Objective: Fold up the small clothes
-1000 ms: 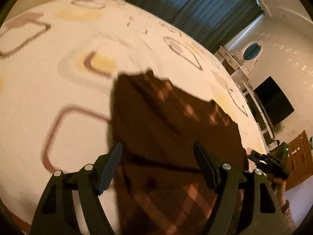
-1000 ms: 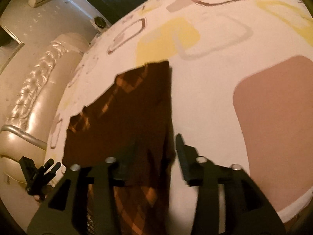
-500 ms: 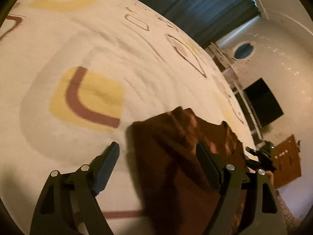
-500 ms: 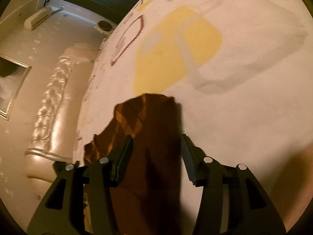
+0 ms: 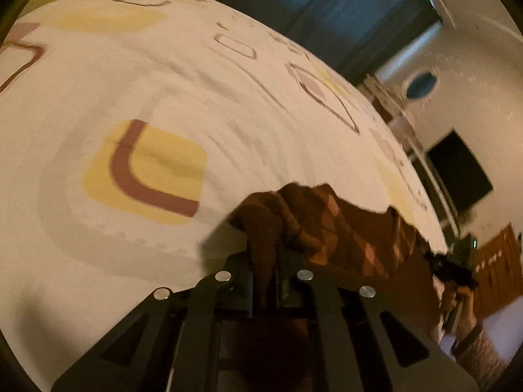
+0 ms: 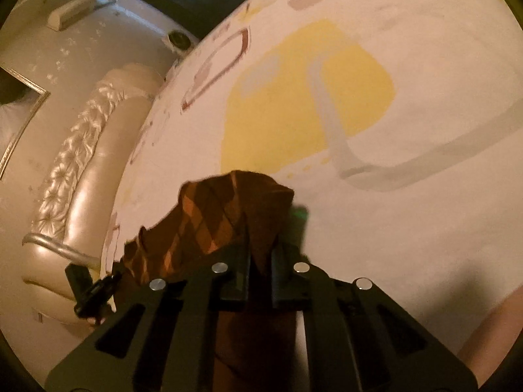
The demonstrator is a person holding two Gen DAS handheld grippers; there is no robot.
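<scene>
A small brown garment with an orange diamond check [image 5: 343, 228] lies bunched on the patterned bed sheet [image 5: 163, 98]. My left gripper [image 5: 264, 251] is closing its jaws on the garment's near left corner, and the pads pinch a fold of the cloth. In the right wrist view the same garment [image 6: 209, 215] is pinched at its right corner by my right gripper [image 6: 260, 254], whose jaws are also closing on it. Each gripper shows small in the other's view: the right gripper [image 5: 451, 268] and the left gripper [image 6: 91, 289].
The sheet [image 6: 392, 196] carries yellow, grey and maroon shapes. A padded cream headboard [image 6: 65, 179] runs along the bed's left side. Dark blue curtains [image 5: 343, 16], a black screen [image 5: 457, 170] and a person's sleeve [image 5: 470, 343] lie to the right.
Both grippers moved forward and down to the garment's far edge, then shut on its two corners. The cloth, flat before, is now bunched and gathered up at the jaws.
</scene>
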